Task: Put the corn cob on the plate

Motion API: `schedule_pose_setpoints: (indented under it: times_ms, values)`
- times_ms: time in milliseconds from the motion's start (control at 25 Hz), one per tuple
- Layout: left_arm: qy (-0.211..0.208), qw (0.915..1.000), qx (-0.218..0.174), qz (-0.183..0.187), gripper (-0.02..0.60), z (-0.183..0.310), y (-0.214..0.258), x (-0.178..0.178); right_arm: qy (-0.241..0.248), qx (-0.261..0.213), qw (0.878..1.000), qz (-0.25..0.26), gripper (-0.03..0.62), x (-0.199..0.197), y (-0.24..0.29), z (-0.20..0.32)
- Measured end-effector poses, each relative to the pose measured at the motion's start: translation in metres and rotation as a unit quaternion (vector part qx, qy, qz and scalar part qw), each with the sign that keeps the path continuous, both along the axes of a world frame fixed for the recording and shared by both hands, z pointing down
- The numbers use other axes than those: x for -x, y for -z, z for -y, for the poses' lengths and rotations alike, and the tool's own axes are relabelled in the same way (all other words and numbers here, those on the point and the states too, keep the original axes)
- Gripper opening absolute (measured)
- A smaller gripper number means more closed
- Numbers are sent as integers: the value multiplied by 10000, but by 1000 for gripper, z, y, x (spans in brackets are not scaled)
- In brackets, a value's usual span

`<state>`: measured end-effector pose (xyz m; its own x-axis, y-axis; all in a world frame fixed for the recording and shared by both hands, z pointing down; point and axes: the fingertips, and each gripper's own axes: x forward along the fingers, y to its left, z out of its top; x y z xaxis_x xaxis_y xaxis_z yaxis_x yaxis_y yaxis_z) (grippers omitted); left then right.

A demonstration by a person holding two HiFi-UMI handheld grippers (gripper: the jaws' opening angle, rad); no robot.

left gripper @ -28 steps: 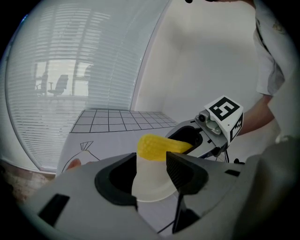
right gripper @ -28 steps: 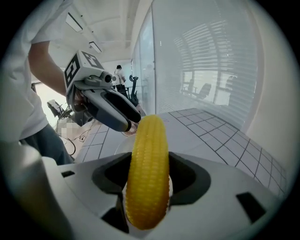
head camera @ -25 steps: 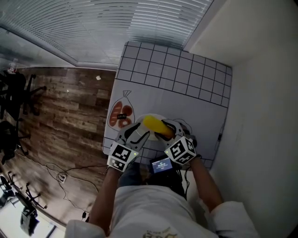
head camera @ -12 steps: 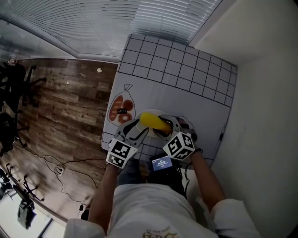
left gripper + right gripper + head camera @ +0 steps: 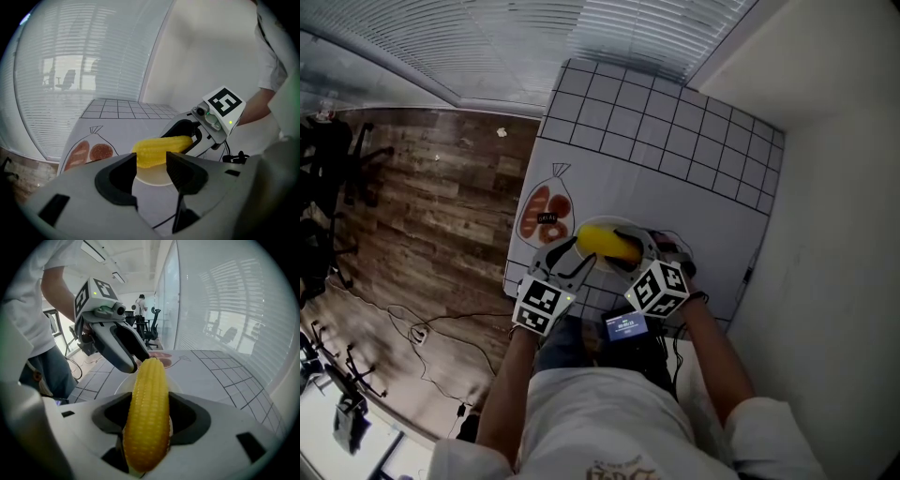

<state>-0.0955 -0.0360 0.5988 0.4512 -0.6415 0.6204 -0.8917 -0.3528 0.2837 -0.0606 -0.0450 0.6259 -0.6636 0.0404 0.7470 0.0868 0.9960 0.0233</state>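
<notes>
A yellow corn cob (image 5: 607, 242) hangs low over a white plate (image 5: 630, 228) at the table's near edge. My right gripper (image 5: 636, 259) is shut on the cob's near end, and in the right gripper view the corn cob (image 5: 147, 404) fills the gap between the jaws of my right gripper (image 5: 149, 412), with the plate (image 5: 123, 382) under its tip. My left gripper (image 5: 570, 262) stands open just left of the cob. The left gripper view has the corn cob (image 5: 161, 149) past my left gripper (image 5: 151, 169), above the plate (image 5: 154, 177). Whether the cob touches the plate is unclear.
A printed drawing of a bag of sausages (image 5: 544, 217) lies on the white gridded mat (image 5: 675, 159) left of the plate. The table's left edge drops to a wooden floor (image 5: 422, 216). A wall (image 5: 825, 234) runs along the right. A small lit screen (image 5: 624, 327) sits by the person's waist.
The right gripper has carried the corn cob slightly left over the plate. The left gripper stays open beside it.
</notes>
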Motion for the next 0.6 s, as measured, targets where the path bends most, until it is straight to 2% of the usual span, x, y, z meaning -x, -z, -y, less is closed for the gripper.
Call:
schedule_pose_setpoints:
  times_ms: [120, 320, 600]
  values:
    - [111, 9999, 64, -103, 193, 1, -2, 3, 76, -75, 9999, -129, 249, 2, -4, 0]
    - [107, 9999, 91, -76, 193, 1, -6, 5, 384, -327, 9977, -448, 250, 1, -12, -7]
    - [104, 9999, 44, -71, 193, 6, -4, 1, 300, -231, 9968, -705, 253, 2, -14, -5]
